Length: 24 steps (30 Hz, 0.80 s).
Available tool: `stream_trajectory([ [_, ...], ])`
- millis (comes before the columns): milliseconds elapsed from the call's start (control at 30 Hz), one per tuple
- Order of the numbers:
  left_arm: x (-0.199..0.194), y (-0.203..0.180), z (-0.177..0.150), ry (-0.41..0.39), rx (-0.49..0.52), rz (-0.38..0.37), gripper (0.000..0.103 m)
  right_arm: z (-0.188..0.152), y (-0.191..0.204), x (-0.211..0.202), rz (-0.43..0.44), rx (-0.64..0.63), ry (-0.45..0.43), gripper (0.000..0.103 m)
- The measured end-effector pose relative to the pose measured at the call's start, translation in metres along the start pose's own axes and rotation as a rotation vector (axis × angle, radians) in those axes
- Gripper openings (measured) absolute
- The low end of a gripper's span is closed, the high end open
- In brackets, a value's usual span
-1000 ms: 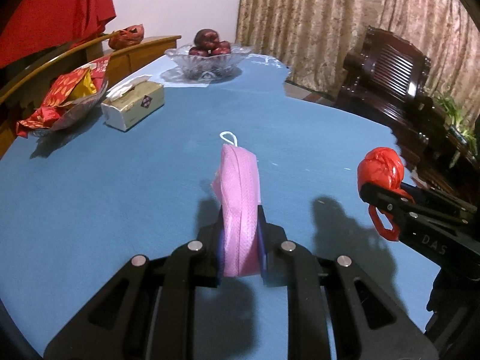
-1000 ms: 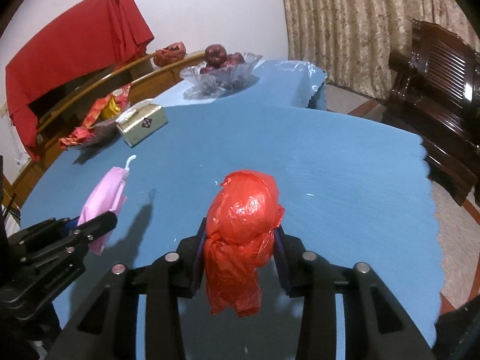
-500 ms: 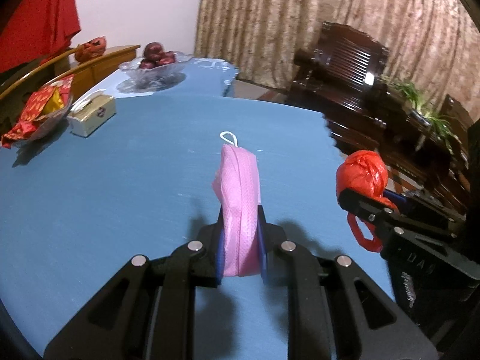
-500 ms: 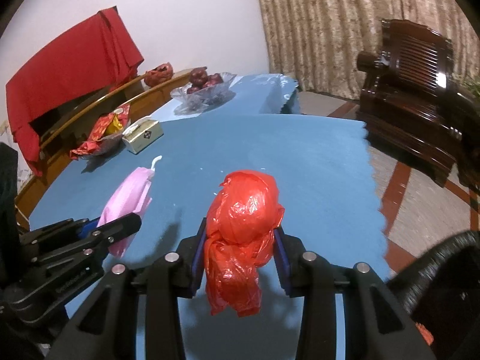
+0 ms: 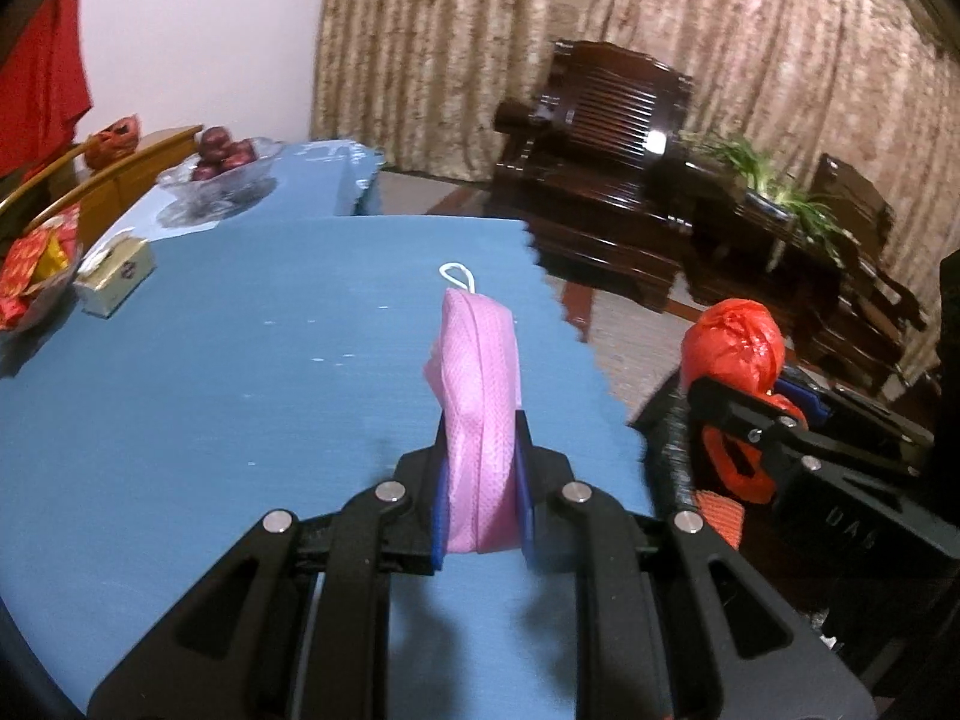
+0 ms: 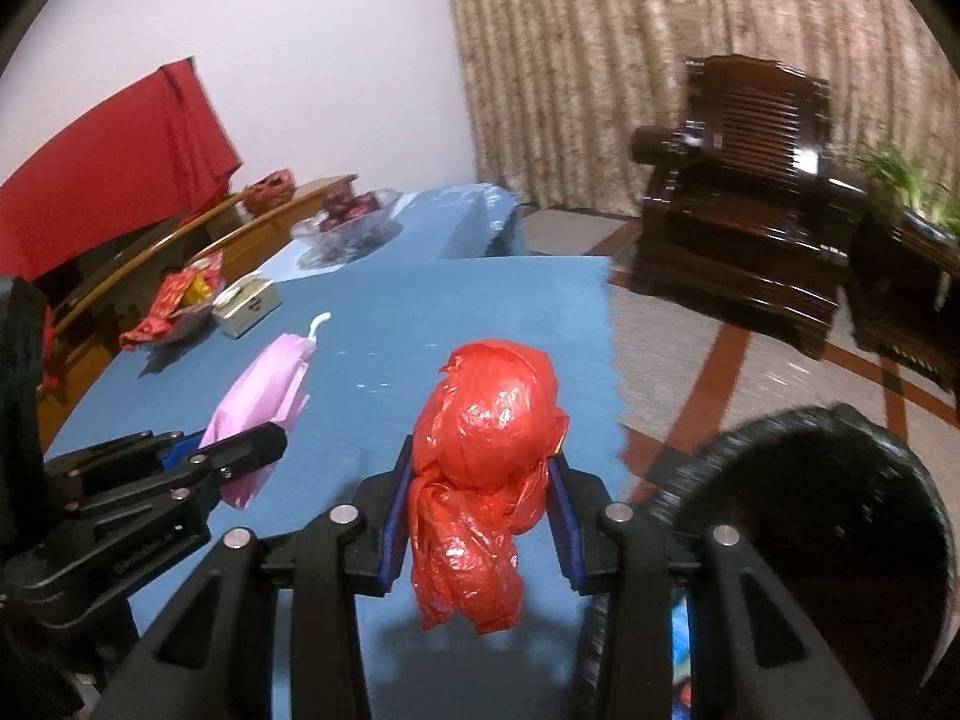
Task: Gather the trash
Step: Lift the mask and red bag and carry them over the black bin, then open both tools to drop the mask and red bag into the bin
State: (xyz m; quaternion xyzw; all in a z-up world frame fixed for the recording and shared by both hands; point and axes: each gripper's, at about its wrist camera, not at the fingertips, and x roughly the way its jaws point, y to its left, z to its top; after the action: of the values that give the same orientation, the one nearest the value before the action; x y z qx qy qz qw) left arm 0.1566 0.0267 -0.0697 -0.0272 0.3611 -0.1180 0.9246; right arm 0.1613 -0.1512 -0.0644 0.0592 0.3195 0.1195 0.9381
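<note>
My left gripper is shut on a folded pink face mask with a white ear loop, held above the blue table near its right edge. My right gripper is shut on a crumpled red plastic bag, held over the table's edge. The red bag also shows in the left wrist view, and the pink mask in the right wrist view. A black trash bin with a dark opening stands on the floor right of the table, close under my right gripper.
The blue table carries a tissue box, a glass fruit bowl and a dish of red packets at its far left. Dark wooden armchairs and a plant stand beyond the table before curtains.
Both grippers have swung to the right with their loads, from over the table's middle to its right edge. The floor, armchairs and black bin have come into view.
</note>
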Motion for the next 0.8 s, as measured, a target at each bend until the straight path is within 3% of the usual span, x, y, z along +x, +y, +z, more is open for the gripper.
stream_trajectory([
  [400,0.02,-0.096,-0.007,0.017,0.144,-0.162,0.017,-0.04,-0.107,-0.055,-0.243,0.143,0.009,0.039],
  [800,0.057,-0.175,-0.016,0.047,0.23,-0.298,0.017,-0.059,-0.166,-0.074,-0.338,0.22,-0.007,0.039],
])
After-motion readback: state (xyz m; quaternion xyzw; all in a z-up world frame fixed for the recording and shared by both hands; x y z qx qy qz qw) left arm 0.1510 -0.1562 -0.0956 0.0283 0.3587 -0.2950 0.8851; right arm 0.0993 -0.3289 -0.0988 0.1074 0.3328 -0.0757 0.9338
